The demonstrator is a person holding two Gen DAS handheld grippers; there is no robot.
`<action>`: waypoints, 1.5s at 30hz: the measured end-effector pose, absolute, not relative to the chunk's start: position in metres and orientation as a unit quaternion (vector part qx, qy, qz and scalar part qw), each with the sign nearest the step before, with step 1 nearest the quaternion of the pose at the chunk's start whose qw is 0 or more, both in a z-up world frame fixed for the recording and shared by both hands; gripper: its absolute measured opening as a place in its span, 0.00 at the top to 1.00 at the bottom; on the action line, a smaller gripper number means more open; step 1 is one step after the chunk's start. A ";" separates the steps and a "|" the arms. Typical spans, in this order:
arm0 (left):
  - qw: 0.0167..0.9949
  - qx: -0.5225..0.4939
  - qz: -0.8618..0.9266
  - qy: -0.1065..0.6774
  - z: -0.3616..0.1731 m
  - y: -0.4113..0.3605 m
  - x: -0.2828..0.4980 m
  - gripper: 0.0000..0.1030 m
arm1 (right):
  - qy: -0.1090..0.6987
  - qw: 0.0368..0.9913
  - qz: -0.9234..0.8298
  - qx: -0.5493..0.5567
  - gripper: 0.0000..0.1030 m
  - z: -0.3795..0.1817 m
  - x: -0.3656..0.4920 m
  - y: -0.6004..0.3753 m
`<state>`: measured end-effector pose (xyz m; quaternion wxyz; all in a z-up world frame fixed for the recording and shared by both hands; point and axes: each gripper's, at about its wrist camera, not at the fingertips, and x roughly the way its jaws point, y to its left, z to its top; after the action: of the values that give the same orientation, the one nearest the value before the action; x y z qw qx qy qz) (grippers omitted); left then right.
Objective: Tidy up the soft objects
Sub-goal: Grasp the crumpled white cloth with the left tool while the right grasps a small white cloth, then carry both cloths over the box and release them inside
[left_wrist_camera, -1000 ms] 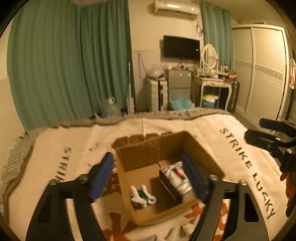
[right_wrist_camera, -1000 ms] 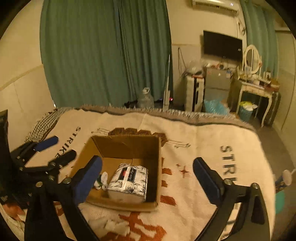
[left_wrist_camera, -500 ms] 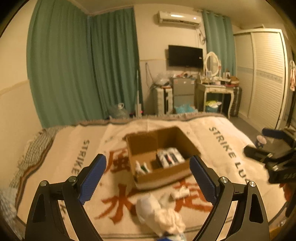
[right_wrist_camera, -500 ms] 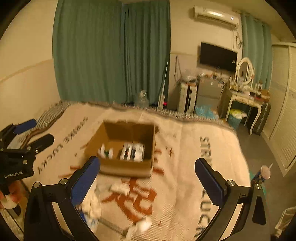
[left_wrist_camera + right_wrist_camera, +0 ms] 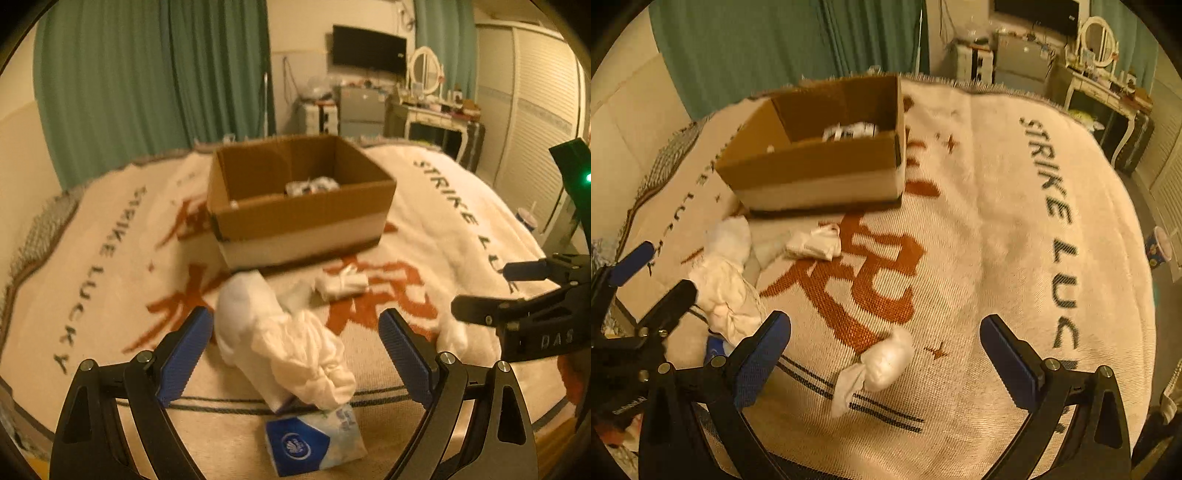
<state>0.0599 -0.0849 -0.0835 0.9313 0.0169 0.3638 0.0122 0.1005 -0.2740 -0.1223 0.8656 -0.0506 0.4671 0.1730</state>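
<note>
Two grippers, both released: left gripper (image 5: 295,350) poised over crumpled white cloth (image 5: 284,339); right gripper (image 5: 886,354) over rolled sock (image 5: 882,363).

Green curtains (image 5: 155,74), louvred wardrobe (image 5: 535,110)
</note>
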 end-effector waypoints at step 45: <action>0.948 0.034 -0.073 0.309 -0.018 -0.066 0.042 0.75 | 0.405 0.892 0.199 -0.018 0.70 -0.059 0.083 -0.262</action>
<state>0.0417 -0.0658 -0.0182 0.9475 0.0344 0.3094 -0.0727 0.0833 -0.2616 -0.0588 0.8922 -0.0176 0.4051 0.1990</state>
